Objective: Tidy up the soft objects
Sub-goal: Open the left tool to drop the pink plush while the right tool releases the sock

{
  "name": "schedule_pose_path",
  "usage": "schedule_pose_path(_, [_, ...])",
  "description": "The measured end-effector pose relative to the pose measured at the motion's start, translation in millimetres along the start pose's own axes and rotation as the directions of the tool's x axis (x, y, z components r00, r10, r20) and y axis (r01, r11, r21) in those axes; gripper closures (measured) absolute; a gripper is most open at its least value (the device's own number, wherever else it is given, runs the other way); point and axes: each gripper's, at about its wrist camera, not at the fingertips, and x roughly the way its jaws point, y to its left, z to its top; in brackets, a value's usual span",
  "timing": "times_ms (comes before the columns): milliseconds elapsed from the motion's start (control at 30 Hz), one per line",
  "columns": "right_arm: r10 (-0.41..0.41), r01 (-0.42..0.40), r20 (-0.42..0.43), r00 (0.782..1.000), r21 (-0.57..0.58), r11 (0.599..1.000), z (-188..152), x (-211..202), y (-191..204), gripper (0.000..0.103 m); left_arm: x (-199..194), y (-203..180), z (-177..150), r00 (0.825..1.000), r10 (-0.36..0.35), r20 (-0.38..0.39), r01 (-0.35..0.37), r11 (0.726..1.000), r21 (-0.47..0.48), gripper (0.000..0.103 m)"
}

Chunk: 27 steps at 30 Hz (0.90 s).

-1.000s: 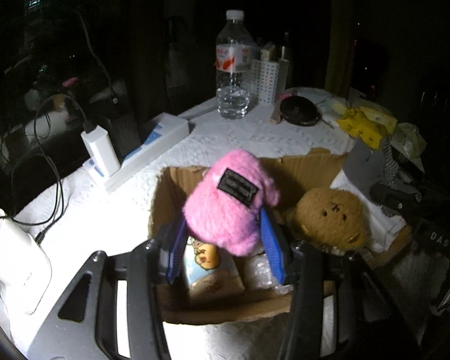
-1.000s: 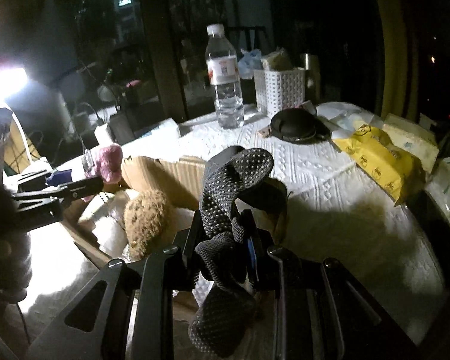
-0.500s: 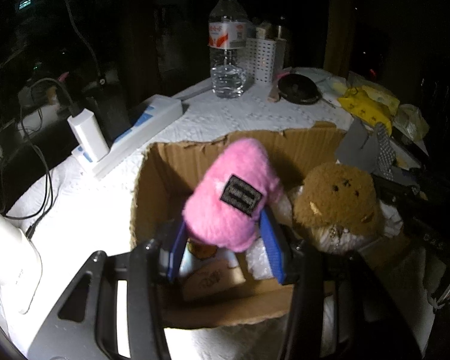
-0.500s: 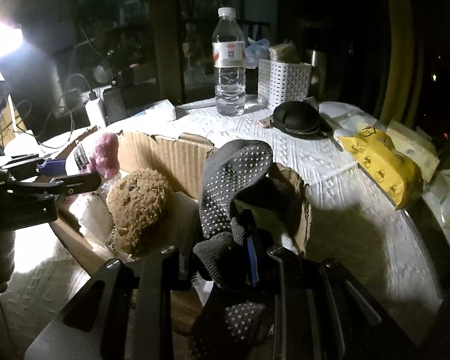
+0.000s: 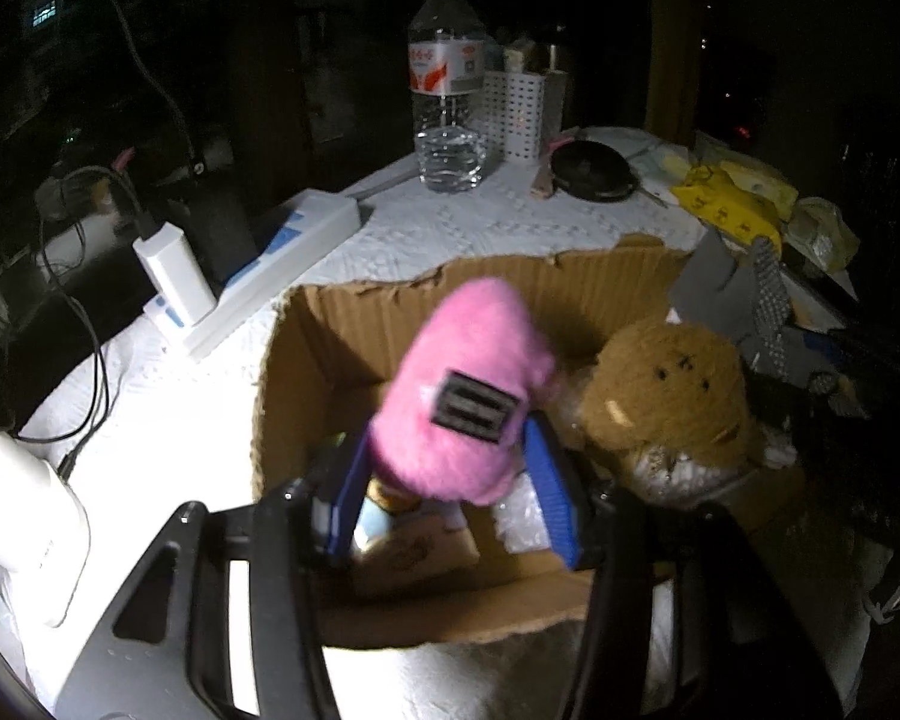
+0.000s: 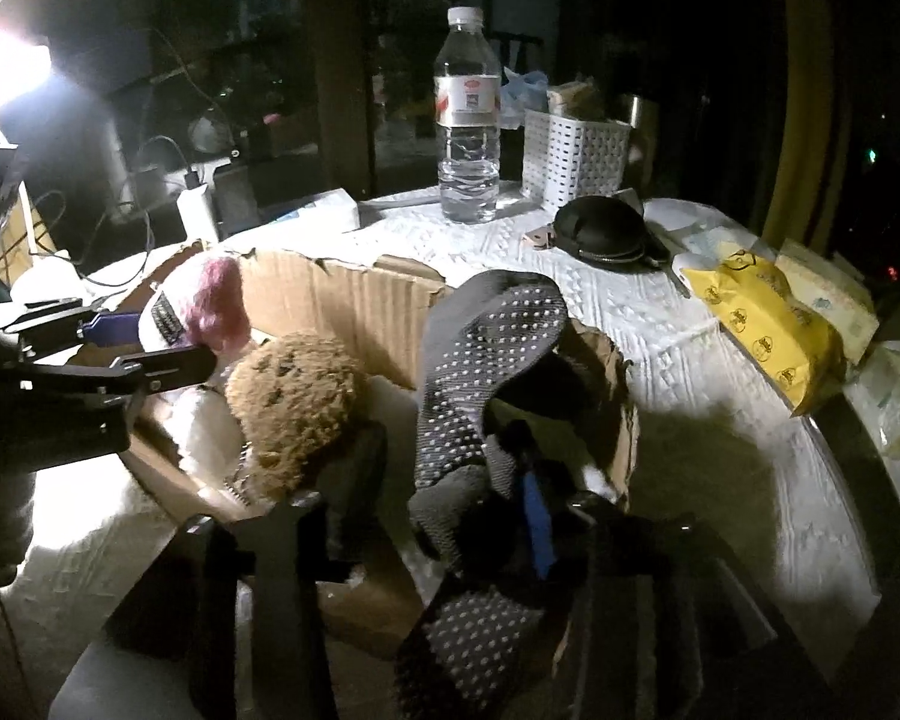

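Pink and fluffy, the plush toy (image 5: 468,396) sits clenched between the blue pads of the left tongs (image 5: 450,474), held above the open cardboard box (image 5: 330,348) on the table (image 5: 168,420). The right tongs (image 6: 450,492) grip a grey dotted sock (image 6: 486,360) over the box's other end, beside a brown stuffed bear (image 6: 294,402) lying inside.

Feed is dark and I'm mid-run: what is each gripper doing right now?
Left gripper: closed on the pink plush, over the cardboard box.
Right gripper: closed on the grey dotted sock.
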Motion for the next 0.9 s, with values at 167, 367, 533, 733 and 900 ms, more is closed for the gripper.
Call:
schedule_pose_path(167, [-0.008, 0.008, 0.037, 0.999, 0.006, 1.000, 0.7, -16.3, -0.3, 0.047, -8.6, -4.0, 2.7, 1.000, 0.002, 0.025, -0.002, 1.000, 0.016, 0.047])
schedule_pose_path(367, [-0.055, 0.050, 0.068, 0.996, 0.068, 0.996, 3.5, -16.2, -21.0, 0.045, -16.4, -4.6, 4.2, 0.998, -0.012, 0.055, 0.011, 1.000, 0.011, 0.037])
schedule_pose_path(533, [-0.068, 0.065, 0.020, 0.997, 0.121, 0.990, 0.8, 4.0, -38.4, 0.041, -11.4, -4.4, 2.5, 0.999, -0.011, 0.041, 0.010, 1.000, 0.013, 0.037])
schedule_pose_path(733, [-0.039, 0.040, -0.008, 0.999, 0.143, 0.989, -6.2, 12.3, -42.4, 0.040, -11.0, -4.2, 2.4, 0.999, -0.016, 0.047, 0.015, 1.000, 0.016, 0.037])
schedule_pose_path(900, [-0.044, 0.042, 0.015, 0.999, 0.149, 0.988, -4.4, 2.1, -41.4, 0.040, -11.8, -5.4, 2.1, 0.998, -0.019, 0.053, 0.018, 1.000, 0.018, 0.037])
